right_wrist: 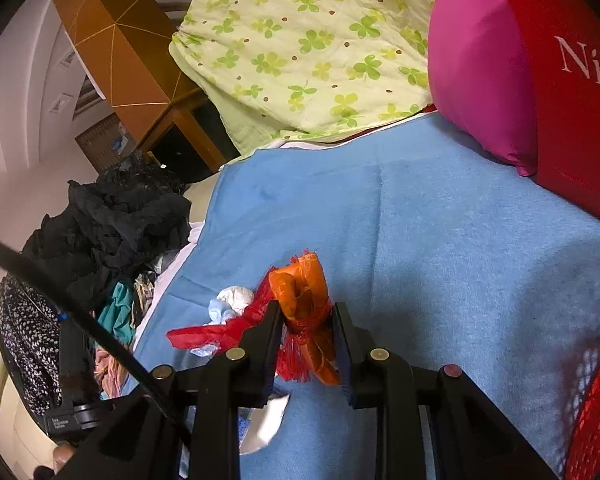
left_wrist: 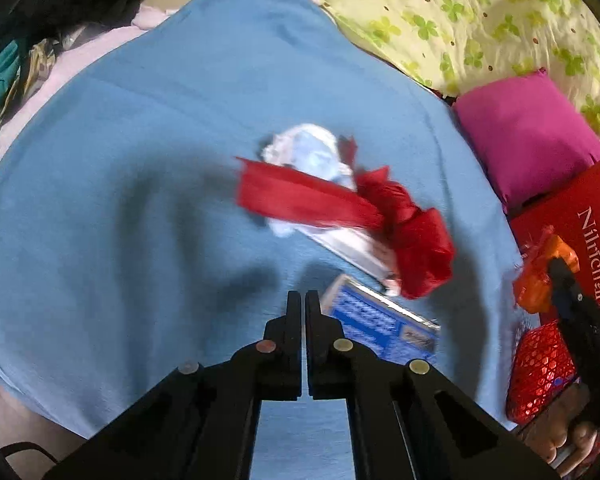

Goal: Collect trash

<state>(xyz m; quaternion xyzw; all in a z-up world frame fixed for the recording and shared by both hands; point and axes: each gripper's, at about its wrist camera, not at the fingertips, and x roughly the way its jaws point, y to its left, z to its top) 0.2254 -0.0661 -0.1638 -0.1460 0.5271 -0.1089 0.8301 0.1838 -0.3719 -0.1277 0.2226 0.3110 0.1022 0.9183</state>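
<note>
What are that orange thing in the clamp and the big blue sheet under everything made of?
The orange wrapper, pinched in the right tool, looks like thin glossy plastic film: it shines and crinkles. The blue sheet seems a soft, matte, fuzzy fabric, perhaps fleece or towelling.

Both wrist views look steeply down from close above the blue blanket [left_wrist: 140,200], the left from nearer overhead, sharing the red-and-white trash pile [left_wrist: 340,208], the magenta pillow [right_wrist: 476,64] and the clover quilt [right_wrist: 300,40] at top.
</note>
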